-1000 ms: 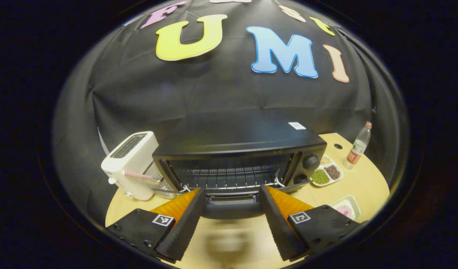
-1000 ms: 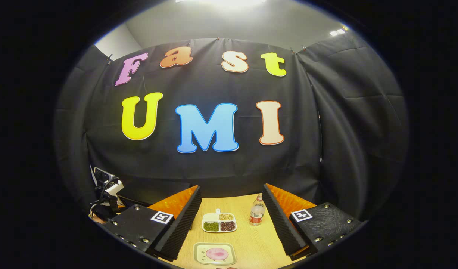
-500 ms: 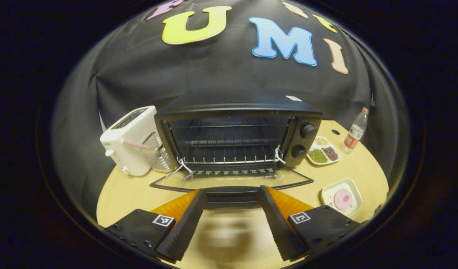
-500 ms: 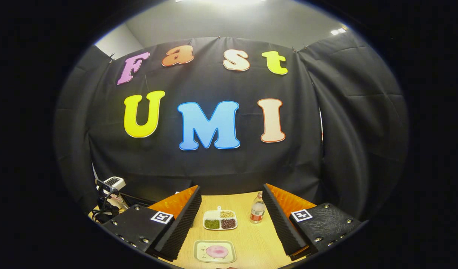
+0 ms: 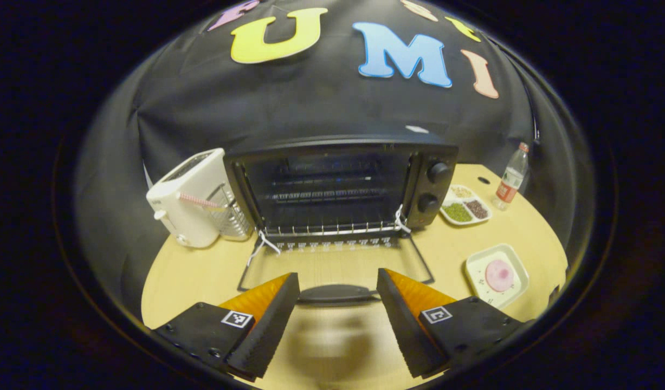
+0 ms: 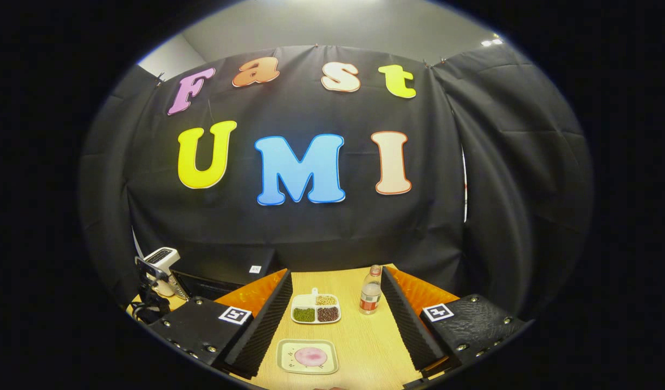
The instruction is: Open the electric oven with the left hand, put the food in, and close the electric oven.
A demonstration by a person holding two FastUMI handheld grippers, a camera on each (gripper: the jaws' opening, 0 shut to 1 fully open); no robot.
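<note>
Your left gripper (image 5: 336, 319) hangs low over the table (image 5: 191, 276), its fingers spread wide and holding nothing, with the door handle (image 5: 335, 294) just ahead in the gap between them. The door (image 5: 332, 268) lies flat, so the opening looks done. If you drop or push forward here, you could knock the handle and bounce the door back up.

Your right gripper (image 6: 335, 325) is also spread and empty, above the plate (image 6: 286, 353) carrying the pink food (image 6: 310, 356). That plate is shallow and smooth-looking; a pinch on one rim may tip it and slide the food off.

Further on, the oven (image 5: 337, 184) stands open with its rack (image 5: 332, 227) showing. Come in too low and the plate catches the rack edge. The toaster (image 5: 188, 197), divided dish (image 5: 465, 205) and bottle (image 5: 510, 177) crowd its sides, so a wide swing could topple the bottle.
</note>
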